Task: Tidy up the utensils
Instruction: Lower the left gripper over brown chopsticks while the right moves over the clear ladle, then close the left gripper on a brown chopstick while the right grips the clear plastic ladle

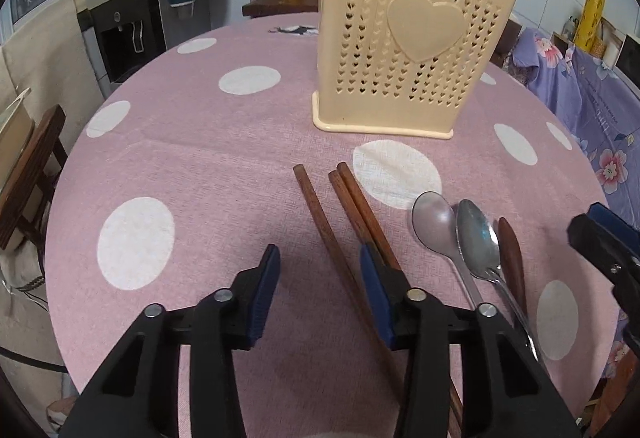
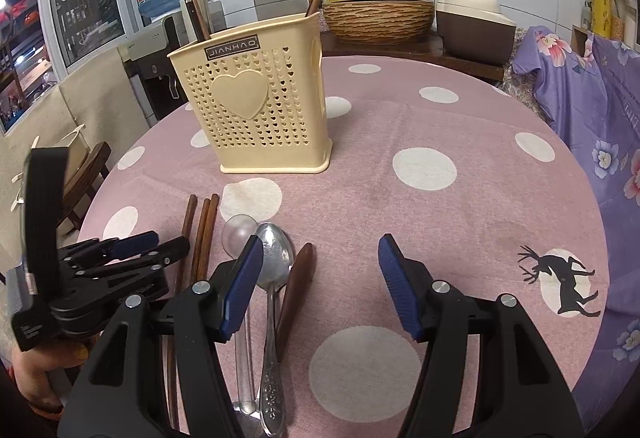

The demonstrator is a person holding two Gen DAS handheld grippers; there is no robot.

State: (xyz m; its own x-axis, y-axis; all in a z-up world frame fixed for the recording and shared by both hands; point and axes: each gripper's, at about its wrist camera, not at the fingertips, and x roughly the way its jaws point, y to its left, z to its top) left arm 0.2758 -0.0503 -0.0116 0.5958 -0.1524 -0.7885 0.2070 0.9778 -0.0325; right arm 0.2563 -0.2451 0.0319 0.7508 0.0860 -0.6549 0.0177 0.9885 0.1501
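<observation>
Where the round table (image 2: 460, 110) fills both views, its pink cloth w/ white polka dots and a black deer print carries everything. Biggest item on it is the cream plastic utensil holder (image 2: 256, 110), upright, heart-shaped perforations, a raised heart on the front and a JIANHAO label near the rim; a few dark wooden sticks already poke out of its top. Near the holder's front, toward the cameras, lie three brown wooden chopsticks (image 1: 340, 206) flat on the cloth, two touching side by side, the third just beside them at a slight angle. Right of those, two metal spoons (image 1: 472, 234), bowls facing the holder, handles toward the cameras, one w/ an embossed handle; a dark wooden utensil (image 2: 296, 278) lies just beside the spoons, its exact type unclear. Left gripper (image 1: 320, 270) points steeply down over the chopsticks, black frame, blue-padded fingers (image 1: 266, 290) parted; the single angled chopstick runs between them, pads not pressing it, the pair passing under the right finger. Right gripper (image 2: 320, 278) hangs lower-angled over the cloth right of the spoons, its fingers wide apart, nothing held. A hand (image 2: 36, 374) grips the left gripper's body at the right-wrist view's lower left.
</observation>
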